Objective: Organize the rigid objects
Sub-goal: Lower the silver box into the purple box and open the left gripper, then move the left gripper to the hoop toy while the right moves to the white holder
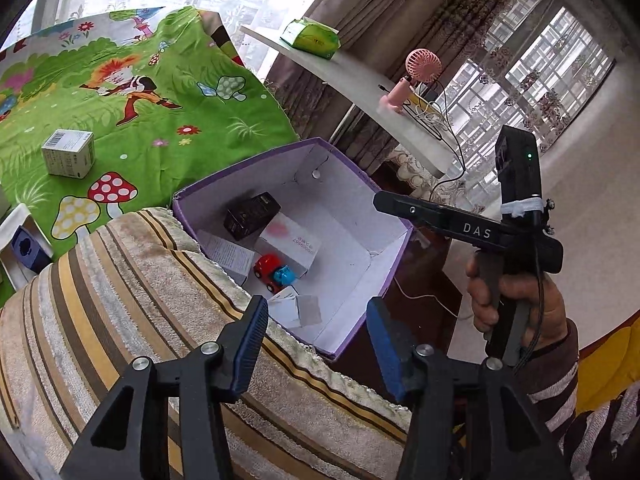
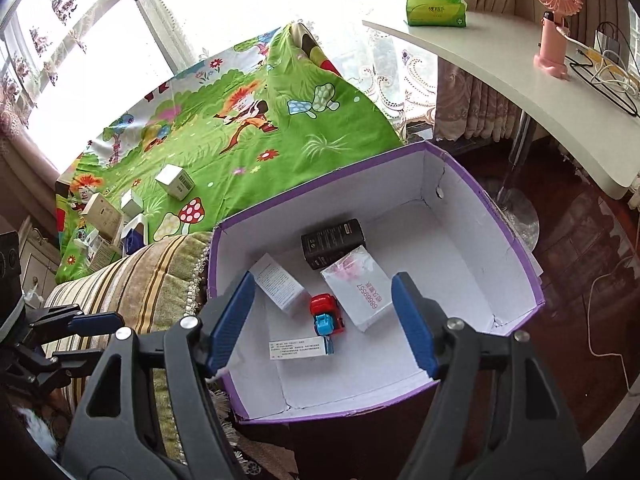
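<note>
Both tools stand apart and empty: left tool [image 1: 316,340], right tool [image 2: 324,324], whose arm reads "DAS". Below, the purple box [image 2: 516,240] holds a white carton [image 2: 360,292] printed "68669557".

left gripper [image 1: 316,344] empty, fingers apart | purple box [image 1: 384,280] holds toy truck [image 1: 274,272]

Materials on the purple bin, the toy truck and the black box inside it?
Purple bin: looks like cardboard, matte white inside, with creased folds and a torn corner.
Toy truck: probably moulded plastic, glossy red and blue with highlights.
Black box: likely printed carton, slight sheen, sharp folded edges; contents unseen.
</note>
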Available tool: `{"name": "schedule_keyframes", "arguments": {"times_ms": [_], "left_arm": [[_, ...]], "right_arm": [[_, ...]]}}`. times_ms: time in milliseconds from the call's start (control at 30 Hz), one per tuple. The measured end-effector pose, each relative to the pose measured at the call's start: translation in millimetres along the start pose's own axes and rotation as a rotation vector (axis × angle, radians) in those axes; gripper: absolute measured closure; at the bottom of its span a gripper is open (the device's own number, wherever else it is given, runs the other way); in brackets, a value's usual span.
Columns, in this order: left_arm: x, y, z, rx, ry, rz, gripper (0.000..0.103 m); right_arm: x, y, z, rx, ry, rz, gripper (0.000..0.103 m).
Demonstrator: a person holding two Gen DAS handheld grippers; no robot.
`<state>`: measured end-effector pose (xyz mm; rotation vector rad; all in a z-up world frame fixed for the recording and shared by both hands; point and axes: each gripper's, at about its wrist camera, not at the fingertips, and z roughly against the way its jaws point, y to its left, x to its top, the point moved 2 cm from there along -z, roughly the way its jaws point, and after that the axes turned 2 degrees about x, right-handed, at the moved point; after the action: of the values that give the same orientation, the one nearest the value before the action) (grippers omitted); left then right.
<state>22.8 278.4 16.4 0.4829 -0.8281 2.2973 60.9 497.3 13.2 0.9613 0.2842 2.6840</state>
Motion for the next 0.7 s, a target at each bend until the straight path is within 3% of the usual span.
{"name": "schedule_keyframes", "arguments": {"times_ms": [367, 700], "left_arm": [[-2, 14, 12, 0.035, -0.032, 0.034, 0.05], [-8, 48, 42, 0.108, -0.106, 0.109, 0.05]], "right_arm": [[-1, 3, -3, 0.011, 0.011, 0.004, 0.029], [0, 36, -8, 0.056, 0.024, 0.065, 0.029]]}}
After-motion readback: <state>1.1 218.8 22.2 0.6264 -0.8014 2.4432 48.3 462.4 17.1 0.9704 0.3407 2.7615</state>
